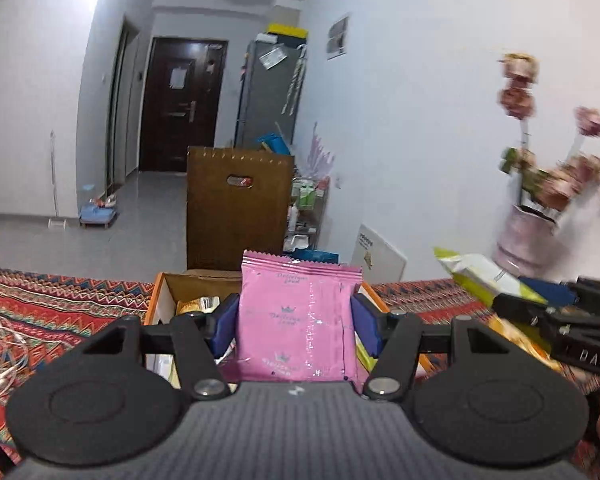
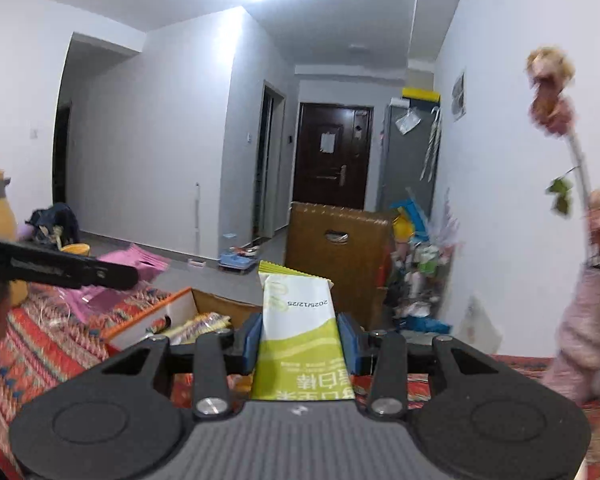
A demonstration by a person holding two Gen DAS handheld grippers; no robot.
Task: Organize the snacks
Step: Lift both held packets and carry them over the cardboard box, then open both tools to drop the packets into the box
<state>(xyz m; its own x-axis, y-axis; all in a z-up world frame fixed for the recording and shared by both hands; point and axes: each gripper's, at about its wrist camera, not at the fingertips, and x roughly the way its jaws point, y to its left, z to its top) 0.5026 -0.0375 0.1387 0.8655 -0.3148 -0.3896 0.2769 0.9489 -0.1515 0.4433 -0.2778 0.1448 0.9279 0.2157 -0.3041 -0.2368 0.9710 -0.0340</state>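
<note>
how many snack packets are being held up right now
2: a pink packet clamped in the left tool, and a green and white packet clamped in the right tool. More lie in the open box, partly hidden.

Both hand-held grippers share one build: the left gripper (image 1: 296, 320) and right gripper (image 2: 300, 340) have ribbed grey bodies, matte black linkage arms with round disc housings, silver screws at the pivots and blue pads (image 1: 366, 322) lining the fingers.
</note>
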